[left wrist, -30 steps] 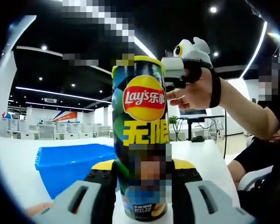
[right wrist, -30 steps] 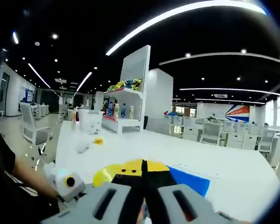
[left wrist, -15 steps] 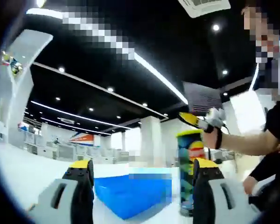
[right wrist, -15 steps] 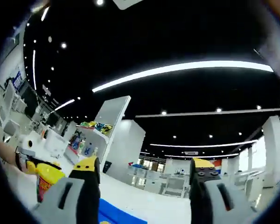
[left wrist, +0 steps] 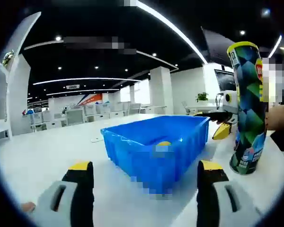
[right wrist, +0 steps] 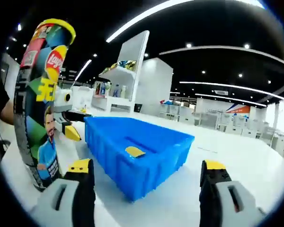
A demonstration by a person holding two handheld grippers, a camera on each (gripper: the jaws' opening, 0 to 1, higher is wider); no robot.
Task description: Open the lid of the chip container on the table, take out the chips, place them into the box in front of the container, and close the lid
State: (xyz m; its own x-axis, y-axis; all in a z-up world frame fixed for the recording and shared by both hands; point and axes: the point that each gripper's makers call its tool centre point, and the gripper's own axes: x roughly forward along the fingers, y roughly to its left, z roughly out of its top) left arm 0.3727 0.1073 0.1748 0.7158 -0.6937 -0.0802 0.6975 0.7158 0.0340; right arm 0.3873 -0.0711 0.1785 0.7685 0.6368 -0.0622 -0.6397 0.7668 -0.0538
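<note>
Left gripper view: left gripper at bottom centre of the frame, fingers spread wide apart, nothing between them. Beyond the gap, mid-frame, a blue box sits on the white desk. A yellow chip lies inside the box. At the right edge of the frame the chip container stands upright on the desk, just beside the box, yellow rim at its top. Between box and container, a yellow-tipped finger of the other gripper shows at mid-right, low by the desk.

Right gripper view: right gripper at bottom centre, fingers likewise held wide open and empty. The blue box fills mid-frame, with a yellow chip lying inside it. The chip container rises at the left of the frame, upright on the desk, close beside the box. Behind it, the other gripper's yellow tip sits left of the box. A display shelf with goods stands in the upper-middle background; office chairs at far right.

Cannot tell from either view whether the container's lid is on.
</note>
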